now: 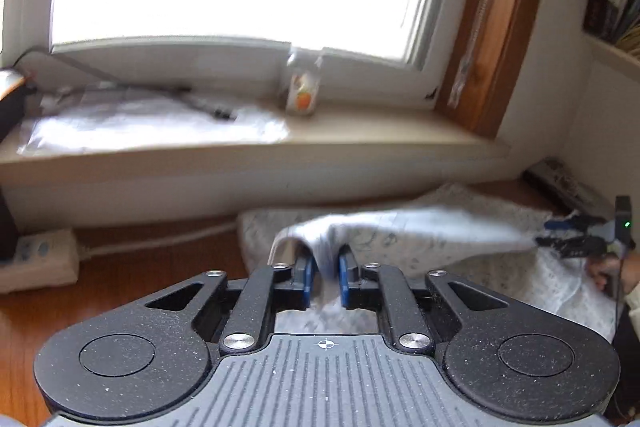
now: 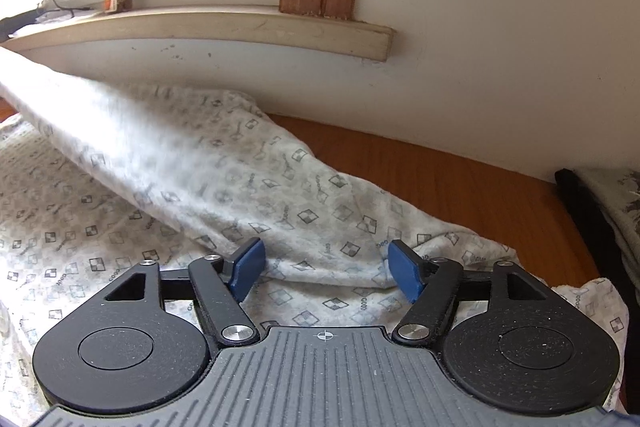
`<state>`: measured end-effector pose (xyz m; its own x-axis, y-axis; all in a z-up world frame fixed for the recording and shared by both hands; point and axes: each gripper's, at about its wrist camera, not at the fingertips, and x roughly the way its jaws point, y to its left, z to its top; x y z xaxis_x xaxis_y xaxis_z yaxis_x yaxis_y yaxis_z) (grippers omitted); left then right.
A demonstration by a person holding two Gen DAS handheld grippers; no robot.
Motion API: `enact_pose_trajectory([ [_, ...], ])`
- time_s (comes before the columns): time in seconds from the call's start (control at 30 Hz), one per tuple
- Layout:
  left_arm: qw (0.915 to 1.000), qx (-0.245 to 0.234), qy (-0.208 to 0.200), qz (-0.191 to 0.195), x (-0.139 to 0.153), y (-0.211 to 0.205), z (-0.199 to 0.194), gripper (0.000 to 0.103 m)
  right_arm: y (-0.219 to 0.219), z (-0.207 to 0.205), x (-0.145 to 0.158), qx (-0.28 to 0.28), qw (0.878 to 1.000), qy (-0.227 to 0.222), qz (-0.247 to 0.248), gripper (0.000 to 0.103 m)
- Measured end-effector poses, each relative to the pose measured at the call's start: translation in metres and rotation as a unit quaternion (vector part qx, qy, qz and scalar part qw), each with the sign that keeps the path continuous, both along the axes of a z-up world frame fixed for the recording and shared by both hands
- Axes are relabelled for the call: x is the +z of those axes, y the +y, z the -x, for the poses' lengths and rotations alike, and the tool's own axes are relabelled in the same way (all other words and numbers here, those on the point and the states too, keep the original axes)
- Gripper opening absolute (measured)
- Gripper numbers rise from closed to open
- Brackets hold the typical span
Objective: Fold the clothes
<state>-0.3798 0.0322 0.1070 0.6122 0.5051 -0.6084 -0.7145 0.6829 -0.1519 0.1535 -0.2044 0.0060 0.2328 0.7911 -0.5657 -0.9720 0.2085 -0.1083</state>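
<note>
Left wrist view showed one white soft printed cotton garment (image 1: 420,227) raised in a taut ridge above the brown wooden floor (image 1: 120,275), one fold clamped between the blue flat pads of the left gripper (image 1: 328,277). Right wrist view showed the right gripper (image 2: 328,267) spread wide, its two pads (image 2: 406,273) pressing nothing, garment cloth lying between them.

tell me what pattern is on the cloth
White cloth printed with small grey checkered diamonds and tiny lettering; clearest in the right wrist view.
</note>
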Motion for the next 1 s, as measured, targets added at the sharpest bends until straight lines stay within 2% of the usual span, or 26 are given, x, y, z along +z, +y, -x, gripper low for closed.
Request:
enact_pose_trajectory([
  [0.07,0.9984,0.011,0.055,0.003,-0.018,0.001,-0.001,0.043,0.000,-0.001,-0.001,-0.001,1.000,0.002,0.000,0.069],
  [0.13,0.9977,0.013,0.064,0.018,-0.037,0.000,0.006,0.043,0.001,0.000,-0.001,-0.001,1.000,0.000,0.000,0.070],
  [0.27,0.9980,0.021,0.045,0.040,-0.057,-0.004,0.019,0.052,0.001,-0.001,-0.002,-0.002,1.000,0.001,0.000,0.070],
  [0.4,0.9986,0.029,0.030,0.032,-0.059,-0.004,0.018,0.066,0.001,-0.001,-0.001,-0.002,1.000,0.001,0.000,0.070],
  [0.5,0.9982,0.039,0.000,0.045,-0.060,0.013,0.012,0.069,0.001,-0.001,-0.001,-0.003,1.000,0.001,0.000,0.070],
  [0.57,0.9959,0.049,-0.024,0.072,-0.064,0.032,0.007,0.069,0.001,-0.001,-0.001,-0.003,1.000,0.001,0.000,0.071],
  [0.63,0.9925,0.060,-0.042,0.098,-0.071,0.047,0.003,0.065,0.001,-0.001,-0.001,-0.003,1.000,0.001,0.000,0.071],
  [0.67,0.9919,0.059,-0.048,0.102,-0.073,0.051,0.000,0.052,0.001,-0.001,-0.001,-0.003,1.000,0.000,0.000,0.071],
  [0.7,0.9919,0.053,-0.052,0.103,-0.074,0.052,-0.003,0.024,0.001,-0.001,-0.001,-0.003,1.000,0.000,0.000,0.071],
  [0.73,0.9928,0.047,-0.053,0.097,-0.072,0.051,-0.006,0.007,0.002,-0.001,-0.001,-0.003,1.000,0.000,0.000,0.071],
  [0.8,0.9975,0.044,-0.048,0.029,-0.055,0.034,-0.009,0.007,0.002,-0.001,-0.002,-0.003,1.000,0.000,0.000,0.071],
  [0.87,0.9966,0.045,-0.058,-0.037,-0.034,0.010,-0.006,0.007,0.002,-0.001,-0.002,-0.003,1.000,0.000,0.000,0.071],
  [0.93,0.9965,0.045,-0.048,-0.052,-0.029,0.000,-0.005,0.011,0.002,-0.001,-0.002,-0.003,1.000,-0.001,0.000,0.071],
  [0.97,0.9981,0.044,-0.027,-0.034,-0.034,0.004,-0.005,0.020,0.002,-0.001,-0.002,-0.003,1.000,-0.002,0.000,0.071],
  [1.0,0.9987,0.050,0.009,-0.006,-0.046,0.014,-0.007,0.045,0.002,-0.001,-0.002,-0.003,1.000,-0.002,0.000,0.071],
])
